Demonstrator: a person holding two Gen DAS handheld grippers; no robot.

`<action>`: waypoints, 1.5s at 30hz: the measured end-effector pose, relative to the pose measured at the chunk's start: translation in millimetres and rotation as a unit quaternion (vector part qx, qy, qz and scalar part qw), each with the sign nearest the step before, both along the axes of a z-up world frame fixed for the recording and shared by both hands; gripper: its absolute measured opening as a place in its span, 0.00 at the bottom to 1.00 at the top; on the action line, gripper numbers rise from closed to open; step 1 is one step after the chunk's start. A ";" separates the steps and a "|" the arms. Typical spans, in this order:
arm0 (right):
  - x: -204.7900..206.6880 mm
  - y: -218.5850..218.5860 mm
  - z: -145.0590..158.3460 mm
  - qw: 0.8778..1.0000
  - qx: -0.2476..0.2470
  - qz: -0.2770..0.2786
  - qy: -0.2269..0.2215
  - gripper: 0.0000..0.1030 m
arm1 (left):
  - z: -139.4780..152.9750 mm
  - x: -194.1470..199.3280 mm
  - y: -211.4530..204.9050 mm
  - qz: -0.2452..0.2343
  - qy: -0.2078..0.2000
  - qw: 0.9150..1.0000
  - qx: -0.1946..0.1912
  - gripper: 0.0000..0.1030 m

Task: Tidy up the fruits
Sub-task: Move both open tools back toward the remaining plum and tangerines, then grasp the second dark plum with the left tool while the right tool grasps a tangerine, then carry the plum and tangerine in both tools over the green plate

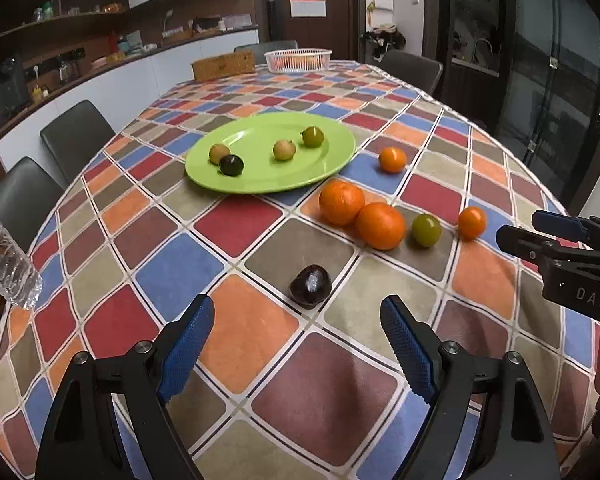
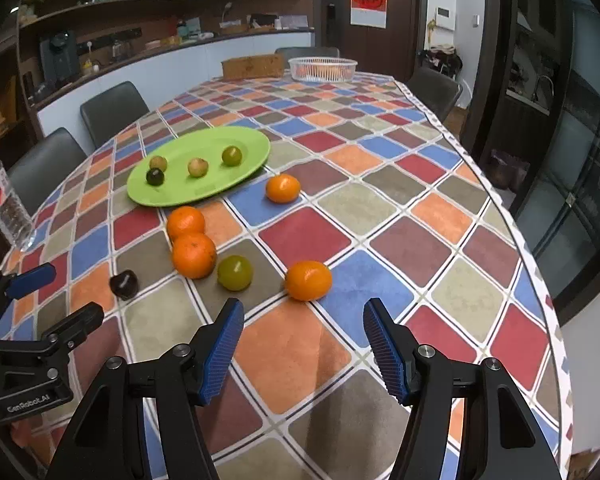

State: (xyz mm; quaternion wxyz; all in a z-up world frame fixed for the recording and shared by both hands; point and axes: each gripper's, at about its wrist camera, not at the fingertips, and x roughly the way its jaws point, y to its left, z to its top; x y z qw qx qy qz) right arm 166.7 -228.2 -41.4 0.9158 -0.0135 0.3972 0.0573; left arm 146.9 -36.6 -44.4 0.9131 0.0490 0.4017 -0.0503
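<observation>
Both tools share one build. The left gripper has matte black triangular arms with cut-out windows, round silver screws at the pivots, and blue ribbed pads lining the jaws. The right gripper matches it, blue pads included. White lettering marks the black bodies: "GenRobot.AI" on the left one, seemingly "DAS" on the right.

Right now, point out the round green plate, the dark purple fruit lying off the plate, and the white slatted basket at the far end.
round green plate [image 1: 260, 178]: left wrist view, bare front surface.
dark purple fruit [image 1: 310, 286]: left wrist view, its middle.
white slatted basket [image 2: 323, 69]: right wrist view, front wall.
</observation>
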 end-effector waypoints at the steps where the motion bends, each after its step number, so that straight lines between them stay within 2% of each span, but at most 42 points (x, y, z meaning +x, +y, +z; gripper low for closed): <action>1: 2.7 -0.4 -3.1 1.000 0.002 0.000 0.004 0.61 | -2.1 2.3 -0.4 0.000 0.002 1.000 0.002 0.83; 9: 18.8 -1.0 -15.7 1.000 0.012 0.001 0.023 0.61 | -13.0 17.9 -2.0 -0.006 0.013 1.000 0.001 0.76; 16: 32.6 -0.5 -20.5 1.000 0.011 0.002 0.025 0.58 | -19.7 29.8 -3.0 -0.008 0.028 0.999 -0.016 0.60; 21: 40.8 1.1 -26.3 0.999 0.010 0.007 0.032 0.51 | -23.9 36.5 -2.4 -0.009 0.040 0.999 -0.031 0.49; 23: 43.2 1.6 -28.0 0.999 0.011 0.009 0.034 0.48 | -26.0 38.4 -2.5 -0.010 0.045 0.998 -0.037 0.40; 29: 49.7 0.9 -32.0 0.999 0.012 0.013 0.037 0.40 | -28.8 42.5 -3.1 -0.012 0.054 0.997 -0.048 0.29; 38: 52.8 1.9 -34.5 0.999 0.007 0.017 0.037 0.36 | -27.8 42.6 -3.7 -0.017 0.053 0.997 -0.049 0.27; 45: 39.7 5.0 -24.0 0.999 0.014 0.027 0.026 0.36 | -11.5 31.9 -5.9 -0.029 0.031 0.998 -0.052 0.27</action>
